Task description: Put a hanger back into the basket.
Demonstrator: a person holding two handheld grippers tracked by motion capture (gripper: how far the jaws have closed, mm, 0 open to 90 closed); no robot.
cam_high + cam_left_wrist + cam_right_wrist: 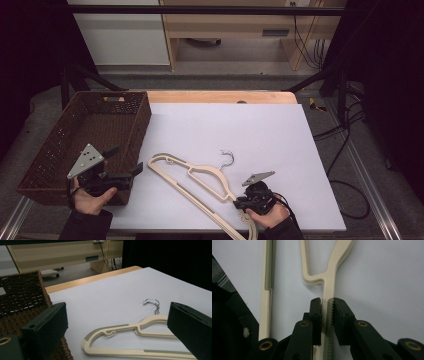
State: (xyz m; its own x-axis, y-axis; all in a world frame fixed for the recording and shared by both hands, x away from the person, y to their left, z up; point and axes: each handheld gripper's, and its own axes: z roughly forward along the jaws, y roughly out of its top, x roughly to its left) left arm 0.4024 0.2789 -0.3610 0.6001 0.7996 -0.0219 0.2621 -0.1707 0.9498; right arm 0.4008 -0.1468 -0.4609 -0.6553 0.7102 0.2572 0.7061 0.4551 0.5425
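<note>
High view: my right claw (239, 201) grips the cream hanger (200, 182) at its near shoulder arm, on the white sheet (260, 135); my left claw (125, 160) hovers by the brown basket (75, 130).
Left gripper view: my jaws stand wide apart, nothing between them; the hanger (130, 327) lies flat ahead.
Right gripper view: my jaws are pressed on both sides of the hanger's arm (329, 315).

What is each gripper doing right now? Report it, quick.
Left gripper: open, holding nothing, beside the basket.
Right gripper: shut on the hanger.
</note>
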